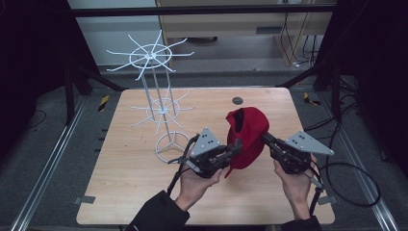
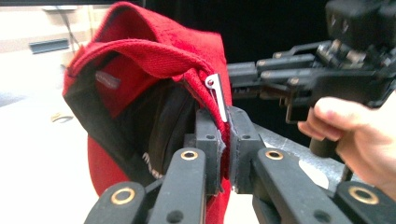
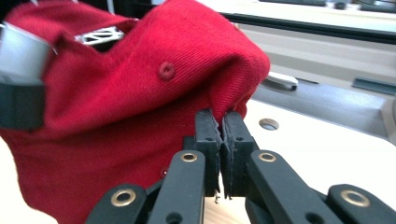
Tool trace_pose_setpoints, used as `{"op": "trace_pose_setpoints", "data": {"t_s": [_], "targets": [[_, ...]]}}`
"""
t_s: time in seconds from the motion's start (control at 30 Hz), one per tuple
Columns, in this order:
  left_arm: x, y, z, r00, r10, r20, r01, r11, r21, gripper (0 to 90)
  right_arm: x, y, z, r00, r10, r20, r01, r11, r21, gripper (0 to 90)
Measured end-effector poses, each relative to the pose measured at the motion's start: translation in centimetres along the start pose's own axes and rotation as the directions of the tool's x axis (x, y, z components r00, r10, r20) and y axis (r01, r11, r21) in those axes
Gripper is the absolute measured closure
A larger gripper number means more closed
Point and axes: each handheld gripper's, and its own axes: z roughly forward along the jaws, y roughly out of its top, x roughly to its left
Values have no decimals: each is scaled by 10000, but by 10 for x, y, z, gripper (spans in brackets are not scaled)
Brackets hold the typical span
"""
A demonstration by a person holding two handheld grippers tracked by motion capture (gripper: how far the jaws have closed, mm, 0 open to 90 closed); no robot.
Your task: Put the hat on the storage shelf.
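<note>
Hanging in the air between two grippers is a red cap [image 1: 248, 137] of ribbed, corduroy-like cloth, held up off the wooden table [image 1: 134, 178] a little toward 3 o'clock from the tabletop's middle. The left gripper [image 1: 234, 148] comes in from about 8 o'clock of the cap and the right gripper [image 1: 266, 138] from about 4 o'clock, each gripped by a bare hand — the left hand [image 1: 195, 185] in a dark sleeve.

In the left gripper view the jaws are pinched tight on the cap's rim, red cloth squeezed between the pads, with a small silver buckle [image 2: 215, 95] of the back strap standing just above them at 12 o'clock. The cap's opening faces this camera: a dark lining, a black sweatband with pale lettering too blurred to read, and a small grey label high inside. The other gripper shows farther off at 2 o'clock.

In the right gripper view the jaws are likewise clamped together on a fold of the cap's edge. From here the outside of the crown shows — a stitched eyelet [image 3: 166, 70] near its middle and the cloth bunched and creased where it is pinched.

A white wire rack [image 1: 156, 103] with two tiers of spoke-like arms stands on the table at about 10 o'clock of the cap, well apart from it
</note>
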Motion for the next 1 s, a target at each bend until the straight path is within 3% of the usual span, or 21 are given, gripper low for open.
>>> {"op": "trace_pose_setpoints", "data": {"t_s": [0.2,0.47,0.5,0.73,0.9,1.0], "targets": [[16,-14,-30,9986,-106,-524,111,9999,94,845,25,12,22,9970,-211,-740,202,9997,-132,869],[32,-37,-44,9945,-416,-957,449,9984,330,846,50,18,42,9903,-758,-1162,816,9956,455,872],[35,-45,-44,9933,-464,-1058,514,9976,453,846,56,13,52,9886,-888,-1217,985,9923,756,872],[38,-77,-31,9930,-566,-1037,685,9909,1156,846,59,-10,65,9859,-796,-1474,1014,9839,1468,873],[37,-95,-17,9928,-671,-992,833,9820,1697,846,62,-23,70,9838,-1176,-1353,1445,9668,2109,873],[35,-108,-5,9928,-836,-862,993,9753,1972,844,58,-33,69,9853,-1099,-1310,1393,9600,2429,873]]}}
